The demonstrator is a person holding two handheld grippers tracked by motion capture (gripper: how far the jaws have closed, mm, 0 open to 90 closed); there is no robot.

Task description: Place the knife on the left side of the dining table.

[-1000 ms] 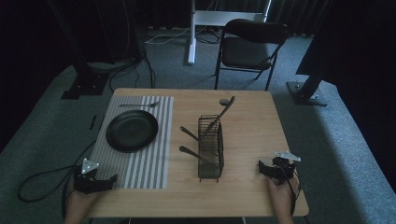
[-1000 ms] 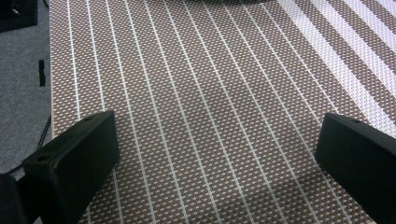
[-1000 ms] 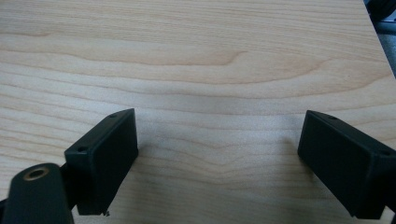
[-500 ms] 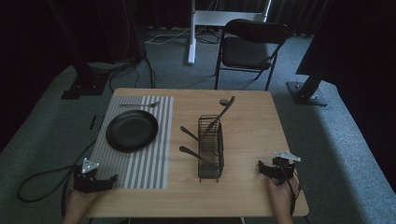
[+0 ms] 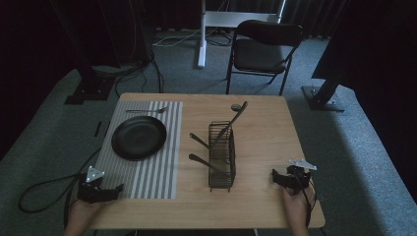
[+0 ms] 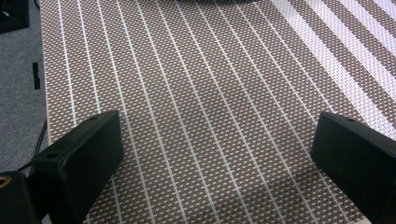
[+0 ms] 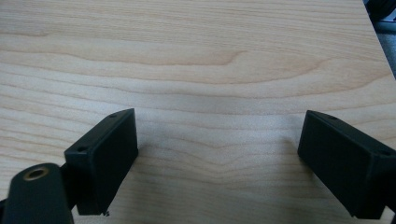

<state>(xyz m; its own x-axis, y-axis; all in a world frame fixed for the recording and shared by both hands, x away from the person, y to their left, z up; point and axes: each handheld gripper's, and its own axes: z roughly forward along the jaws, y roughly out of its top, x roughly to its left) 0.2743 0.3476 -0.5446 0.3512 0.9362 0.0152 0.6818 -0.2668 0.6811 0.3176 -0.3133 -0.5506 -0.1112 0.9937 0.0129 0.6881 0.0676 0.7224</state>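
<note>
A black wire basket (image 5: 222, 156) stands in the middle of the wooden table (image 5: 265, 132), with dark utensil handles sticking out of it. A black plate (image 5: 138, 137) lies on a striped placemat (image 5: 157, 172) at the left, and a fork (image 5: 146, 110) rests beyond the plate. My left gripper (image 5: 117, 189) rests at the mat's near left corner, open and holding nothing; in the left gripper view its jaws stand wide apart over the mat (image 6: 201, 102). My right gripper (image 5: 275, 177) sits near the front right edge, open over bare wood (image 7: 210, 70).
A small round object (image 5: 236, 106) lies on the table behind the basket. A folding chair (image 5: 263, 49) and a white stand (image 5: 202, 34) are on the carpet beyond the table. Cables trail on the floor at the left (image 5: 44, 191).
</note>
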